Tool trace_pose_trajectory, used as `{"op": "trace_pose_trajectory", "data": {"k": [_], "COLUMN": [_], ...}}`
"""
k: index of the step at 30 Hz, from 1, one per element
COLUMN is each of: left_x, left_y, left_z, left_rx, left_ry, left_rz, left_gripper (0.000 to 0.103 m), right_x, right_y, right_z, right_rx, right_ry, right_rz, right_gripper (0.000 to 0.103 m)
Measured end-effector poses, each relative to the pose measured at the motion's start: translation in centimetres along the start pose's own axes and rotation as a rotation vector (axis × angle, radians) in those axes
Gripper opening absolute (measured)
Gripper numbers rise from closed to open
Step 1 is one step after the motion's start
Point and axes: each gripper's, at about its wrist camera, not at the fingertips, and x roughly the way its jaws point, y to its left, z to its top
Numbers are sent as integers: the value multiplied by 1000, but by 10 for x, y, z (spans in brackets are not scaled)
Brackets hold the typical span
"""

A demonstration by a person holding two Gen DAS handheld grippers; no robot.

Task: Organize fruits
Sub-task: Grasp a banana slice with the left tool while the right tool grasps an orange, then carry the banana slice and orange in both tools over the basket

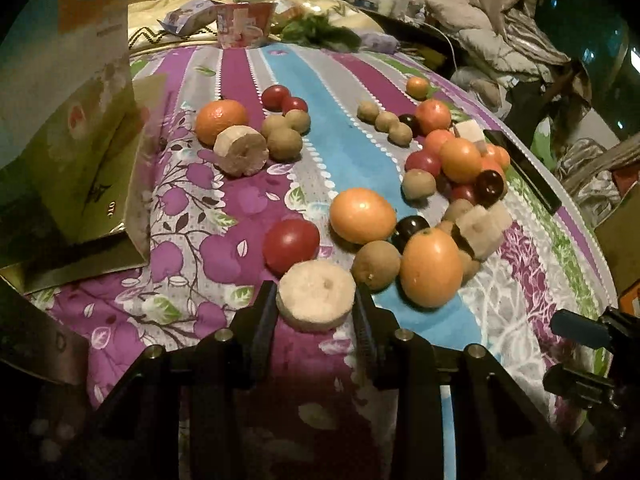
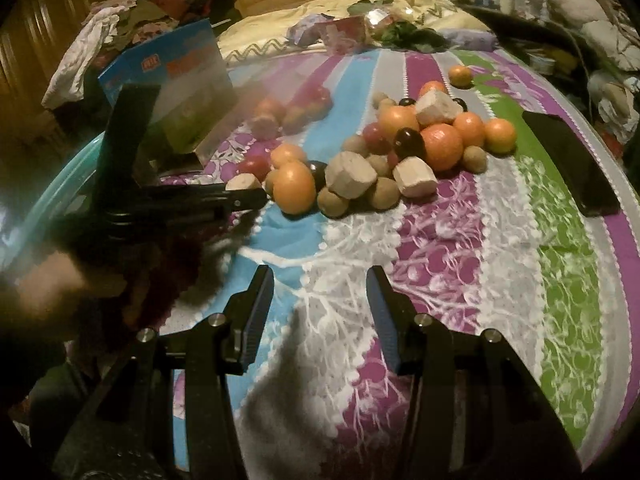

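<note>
Fruits, mixed lot, loose on a patterned bedspread (image 1: 224, 208): oranges, tomatoes, kiwis, dark plums, pale banana slices. Item in hand: 1 banana slice (image 1: 316, 296), nearest the camera, just beside a tomato (image 1: 291, 244) and a kiwi (image 1: 376, 266). Handling, as judged: light, soft, bruises easily; best taken across its round rim with gentle pressure. Left hand-held gripper (image 1: 316, 308): narrowed, both pads against the slice's rim, slice resting on the bed. Right hand-held gripper (image 2: 320, 312): partly open, empty, over bare bedspread short of the main heap (image 2: 404, 148).
</note>
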Motion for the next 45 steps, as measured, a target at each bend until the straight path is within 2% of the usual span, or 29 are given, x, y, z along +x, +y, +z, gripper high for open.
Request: {"op": "trace_pose_trajectory", "data": {"k": [5,9,14,20,22,26,32,40,45], "left_x": [-17,-35,-36,-32,-31,-29,-47,-138,-182], "left_y": [5,13,19,23,23,20,13,-7,-13], "left_z": [-5,-21,-32,-29,-27,-25,-17,10,16], "left_rx": [-43,-84,-111,-132,-131,-122,-117,-119,-129], "left_ry": [-26,-40,-29,-31,-30,-25,-37,-156,-177], "left_rz": [18,38,48,42,44,60,92,140,163], "left_gripper": [38,38,38,38,38,38,38,38,38], "right_x": [22,48,70,82,86,84,52,-34,-66], "right_y": [7,12,19,20,20,23,21,11,16], "right_z": [18,27,36,49,50,50,53,65,73], "right_rx": [-14,-18,-51,-64,-67,-69,-36,36,52], "right_ry": [13,41,56,63,71,76,37,-45,-70], "right_rz": [69,79,30,0,-7,-18,-67,-174,-199], "right_gripper": [49,48,46,46,37,35,35,35,35]}}
